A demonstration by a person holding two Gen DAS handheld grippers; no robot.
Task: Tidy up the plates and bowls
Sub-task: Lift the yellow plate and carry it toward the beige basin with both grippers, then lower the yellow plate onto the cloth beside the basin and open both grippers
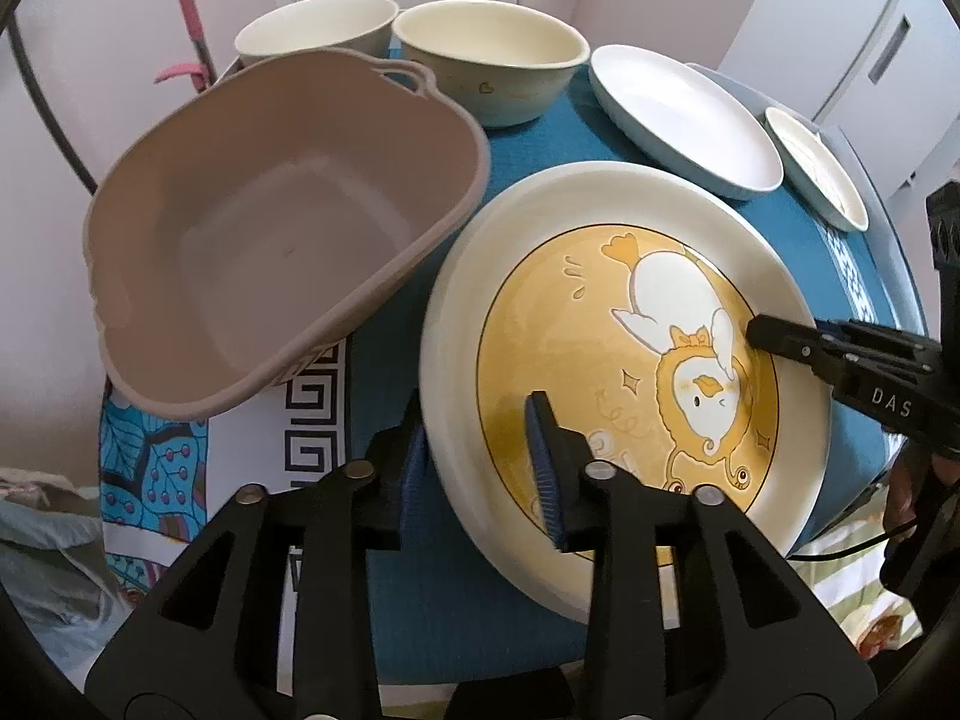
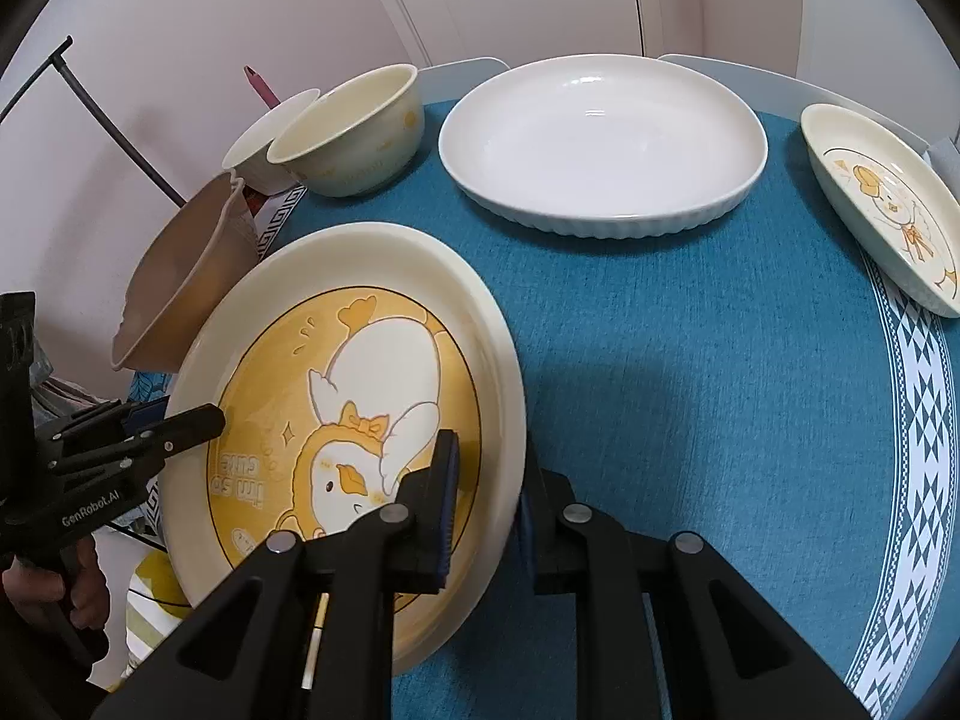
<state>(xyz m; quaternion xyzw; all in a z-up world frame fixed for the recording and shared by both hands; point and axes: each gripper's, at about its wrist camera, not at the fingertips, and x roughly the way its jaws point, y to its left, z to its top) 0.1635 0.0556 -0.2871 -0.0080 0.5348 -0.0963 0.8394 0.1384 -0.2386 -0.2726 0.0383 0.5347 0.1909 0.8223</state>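
A large cream plate with a yellow duck picture [image 1: 600, 324] [image 2: 336, 360] is held tilted above the blue tablecloth. My left gripper [image 1: 480, 450] is shut on its near rim; in the right wrist view it [image 2: 204, 423] grips the plate's left rim. My right gripper [image 2: 486, 498] is shut on the opposite rim, and in the left wrist view it [image 1: 774, 336] reaches in from the right. A taupe plastic basin [image 1: 270, 228] [image 2: 180, 276] sits left of the plate.
Two cream bowls [image 1: 492, 54] [image 2: 354, 126] stand at the back. A white oval dish [image 1: 684, 114] [image 2: 600, 138] and a small duck plate [image 1: 816, 162] [image 2: 888, 204] lie at the back right. The table edge [image 2: 918, 480] runs along the right.
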